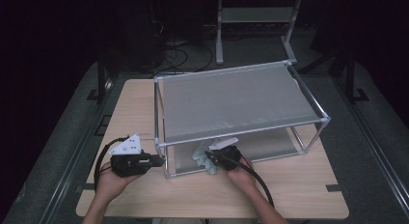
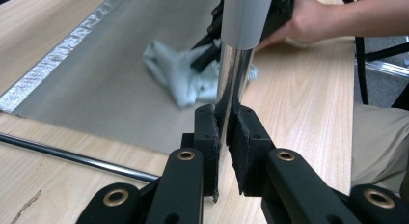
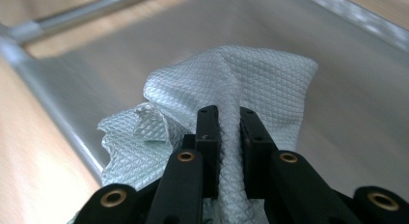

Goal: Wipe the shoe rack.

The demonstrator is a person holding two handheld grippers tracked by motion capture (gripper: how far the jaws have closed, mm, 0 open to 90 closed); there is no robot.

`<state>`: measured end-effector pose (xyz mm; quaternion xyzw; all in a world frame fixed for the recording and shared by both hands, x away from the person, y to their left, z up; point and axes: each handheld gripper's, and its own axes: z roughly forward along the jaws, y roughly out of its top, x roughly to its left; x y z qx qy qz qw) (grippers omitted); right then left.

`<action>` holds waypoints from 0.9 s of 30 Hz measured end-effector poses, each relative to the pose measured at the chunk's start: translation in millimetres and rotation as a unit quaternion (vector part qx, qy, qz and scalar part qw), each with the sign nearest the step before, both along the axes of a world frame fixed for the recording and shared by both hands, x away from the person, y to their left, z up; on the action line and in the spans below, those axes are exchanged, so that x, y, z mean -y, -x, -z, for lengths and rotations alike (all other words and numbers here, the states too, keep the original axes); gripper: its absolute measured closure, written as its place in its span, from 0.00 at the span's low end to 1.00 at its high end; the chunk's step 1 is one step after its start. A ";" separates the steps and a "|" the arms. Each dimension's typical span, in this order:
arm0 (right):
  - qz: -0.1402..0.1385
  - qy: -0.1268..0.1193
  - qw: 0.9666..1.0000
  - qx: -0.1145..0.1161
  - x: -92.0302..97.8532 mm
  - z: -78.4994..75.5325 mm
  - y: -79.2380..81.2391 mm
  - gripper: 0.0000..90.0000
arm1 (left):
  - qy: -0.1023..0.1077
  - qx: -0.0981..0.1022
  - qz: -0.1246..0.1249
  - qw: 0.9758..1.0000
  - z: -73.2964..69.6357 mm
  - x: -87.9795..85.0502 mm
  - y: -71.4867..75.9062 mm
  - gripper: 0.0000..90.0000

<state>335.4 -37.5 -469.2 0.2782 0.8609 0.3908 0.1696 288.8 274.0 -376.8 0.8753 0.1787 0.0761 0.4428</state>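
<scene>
- Left tongs (image 2: 224,132) pinch the shiny corner post (image 2: 235,74) of the metal rack (image 1: 241,132). That grip likely keeps the rack from sliding.
- Right tongs (image 3: 226,132) are squeezed onto a bunched, pale green cloth (image 3: 231,84).
- Held that way, the cloth sits on the grey lower shelf (image 1: 275,147) at the near edge of the rack, so it looks ready for wiping.
- Under it all is a light wooden worktop (image 1: 289,185), bare around the rack.
- Around it, the room is dark, with cables (image 1: 178,55) on the floor and a metal stand (image 1: 255,16) behind.
</scene>
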 end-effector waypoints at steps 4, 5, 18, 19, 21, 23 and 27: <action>0.024 -0.012 1.000 -0.009 12.9 0.7 0.0 0.90 | 0.000 -0.001 0.000 1.000 0.0 1.3 -0.9 0.90; 0.017 -0.002 1.000 0.001 11.1 0.9 0.7 0.90 | 0.000 -0.001 0.000 1.000 -0.1 1.0 -1.0 0.90; 0.030 0.002 1.000 -0.001 24.4 -0.8 4.3 0.90 | 0.004 -0.002 -0.002 1.000 0.6 2.9 -1.3 0.90; 0.020 0.003 1.000 0.002 18.1 -0.9 5.7 0.90 | 0.004 -0.003 -0.002 1.000 0.7 2.8 -1.1 0.90; 0.009 0.010 1.000 0.009 13.0 -1.3 6.6 0.90 | 0.004 -0.003 -0.003 1.000 0.5 2.0 -1.2 0.90; 0.010 0.015 1.000 0.008 17.8 -1.2 3.9 0.90 | 0.004 -0.003 -0.002 1.000 0.6 1.0 -1.0 0.90; 0.031 0.003 1.000 -0.006 26.3 -1.1 2.4 0.90 | 0.005 -0.002 -0.003 1.000 0.9 1.4 -1.3 0.90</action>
